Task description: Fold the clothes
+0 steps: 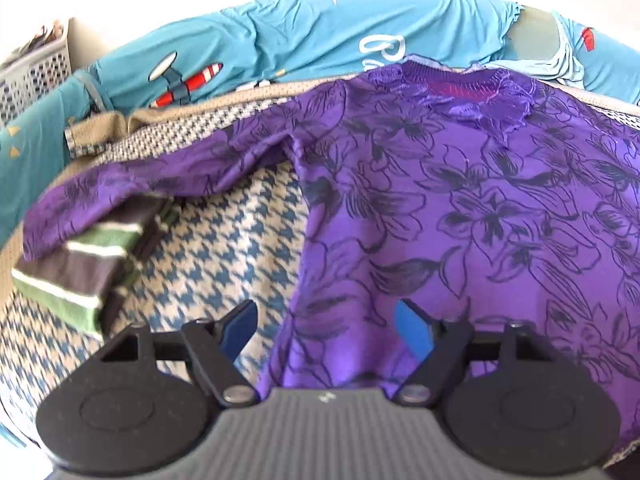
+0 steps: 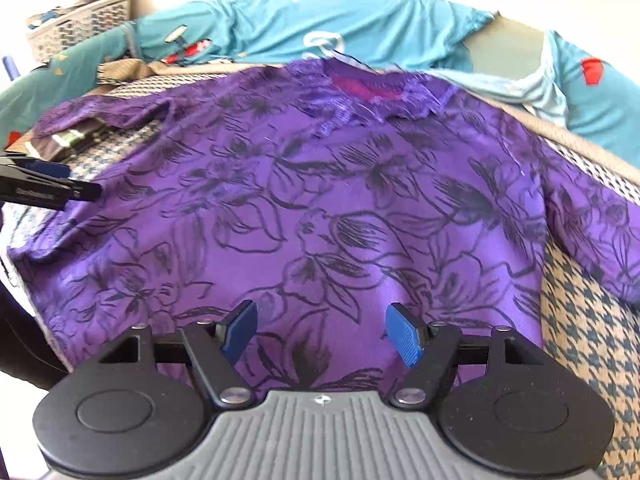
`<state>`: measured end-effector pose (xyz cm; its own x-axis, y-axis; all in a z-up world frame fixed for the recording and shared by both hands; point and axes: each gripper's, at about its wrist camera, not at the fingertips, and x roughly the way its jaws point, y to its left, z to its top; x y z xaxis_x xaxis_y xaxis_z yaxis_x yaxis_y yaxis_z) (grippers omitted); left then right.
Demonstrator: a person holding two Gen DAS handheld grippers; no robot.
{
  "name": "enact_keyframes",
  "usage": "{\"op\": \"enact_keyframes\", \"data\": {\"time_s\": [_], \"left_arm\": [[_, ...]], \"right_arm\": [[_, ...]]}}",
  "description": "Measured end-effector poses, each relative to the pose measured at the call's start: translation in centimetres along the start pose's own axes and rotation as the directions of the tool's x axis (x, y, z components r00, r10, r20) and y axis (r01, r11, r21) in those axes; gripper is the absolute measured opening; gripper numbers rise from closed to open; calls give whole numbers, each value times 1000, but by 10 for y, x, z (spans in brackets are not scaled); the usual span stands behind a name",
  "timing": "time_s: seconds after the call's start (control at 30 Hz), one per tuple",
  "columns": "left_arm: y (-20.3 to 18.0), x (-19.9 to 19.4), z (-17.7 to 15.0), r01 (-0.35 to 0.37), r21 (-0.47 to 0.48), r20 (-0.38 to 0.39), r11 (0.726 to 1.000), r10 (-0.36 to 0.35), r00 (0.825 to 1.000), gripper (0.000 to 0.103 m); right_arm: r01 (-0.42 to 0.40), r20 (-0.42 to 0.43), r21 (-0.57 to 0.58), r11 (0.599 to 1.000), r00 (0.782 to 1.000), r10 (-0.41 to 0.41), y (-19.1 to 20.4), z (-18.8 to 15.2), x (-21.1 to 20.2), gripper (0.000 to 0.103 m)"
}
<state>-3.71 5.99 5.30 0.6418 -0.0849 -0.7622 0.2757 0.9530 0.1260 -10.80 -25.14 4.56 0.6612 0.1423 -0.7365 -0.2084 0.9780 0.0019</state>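
A purple top (image 2: 320, 208) printed with dark flower outlines lies spread flat, neckline away from both cameras, on a houndstooth-patterned cover (image 1: 224, 240) in blue and cream. The left gripper (image 1: 326, 330) hovers low over the top's left side edge, its jaws spread wide with 1 blue pad (image 1: 240, 328) above the cover and the other above purple cloth, pinching nothing. The right gripper (image 2: 322, 332) hovers over the lower middle of the top, jaws likewise spread and empty. In the right wrist view the left gripper's fingers (image 2: 52, 188) reach in from the left edge near the top's left side. The top's left sleeve (image 1: 140, 176) stretches outward and drapes over a folded pile of green, brown and white striped cloth (image 1: 80, 268). Beyond the neckline lies a teal sheet (image 1: 320, 28) printed with a plane, and a white lattice basket (image 2: 80, 24) stands at the far left
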Motion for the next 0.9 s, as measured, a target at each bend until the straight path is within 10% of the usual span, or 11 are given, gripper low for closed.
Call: {"op": "enact_keyframes", "data": {"time_s": [0.67, 0.9], "left_arm": [[16, -1, -21, -30, -142, -43, 989, 24, 999, 78], [17, 1, -21, -31, -146, -51, 989, 23, 998, 78]], "right_arm": [[-209, 39, -153, 966, 975, 217, 75, -14, -7, 69], [-304, 16, -267, 914, 947, 320, 109, -25, -10, 49]]}}
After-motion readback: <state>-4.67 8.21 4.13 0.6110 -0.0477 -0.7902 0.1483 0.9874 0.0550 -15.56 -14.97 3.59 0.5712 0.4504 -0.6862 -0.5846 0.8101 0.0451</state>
